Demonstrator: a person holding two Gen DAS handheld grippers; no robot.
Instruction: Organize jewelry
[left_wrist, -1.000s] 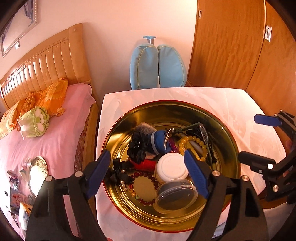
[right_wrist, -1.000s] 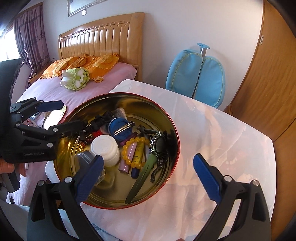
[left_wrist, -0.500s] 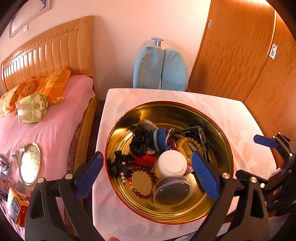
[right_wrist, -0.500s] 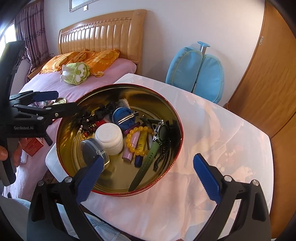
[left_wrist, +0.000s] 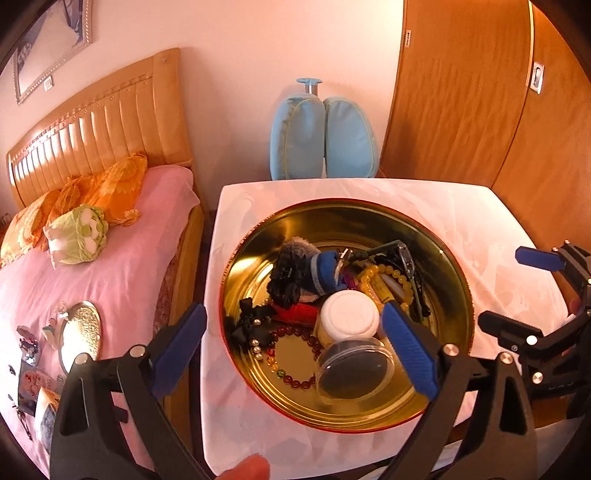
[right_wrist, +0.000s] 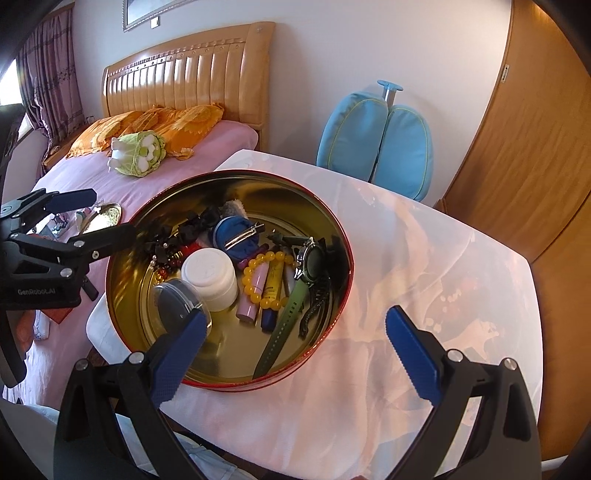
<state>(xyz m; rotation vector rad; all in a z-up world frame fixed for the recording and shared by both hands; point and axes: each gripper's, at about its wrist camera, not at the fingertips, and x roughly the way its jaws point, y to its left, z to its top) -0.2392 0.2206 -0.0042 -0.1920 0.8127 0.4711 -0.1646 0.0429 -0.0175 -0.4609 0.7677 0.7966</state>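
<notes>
Left wrist view is looking down on a round gold tin (left_wrist: 436, 236) with a red outer rim, sitting on a white-clothed table (left_wrist: 480, 221) beside a bed (left_wrist: 122, 258). The left gripper (left_wrist: 295, 349) is hovering over the tin's near edge with its blue pads standing wide apart and nothing between them touching either pad. Inside the tin the jewelry is lying in a loose heap: a dark red bead bracelet (left_wrist: 291, 363) on the near floor, a yellow bead bracelet (left_wrist: 388, 275) farther back, a white jar (left_wrist: 349, 319) in the middle and a clear lidded pot (left_wrist: 354, 373) just in front of it. From the right wrist view, the right gripper (right_wrist: 295, 350) is hanging over the tin's near rim and the cloth, its fingers likewise spread and gripping nothing, while a green-strapped watch (right_wrist: 295, 295) is lying along the tin's right side beside a black hair claw (right_wrist: 314, 306).
</notes>
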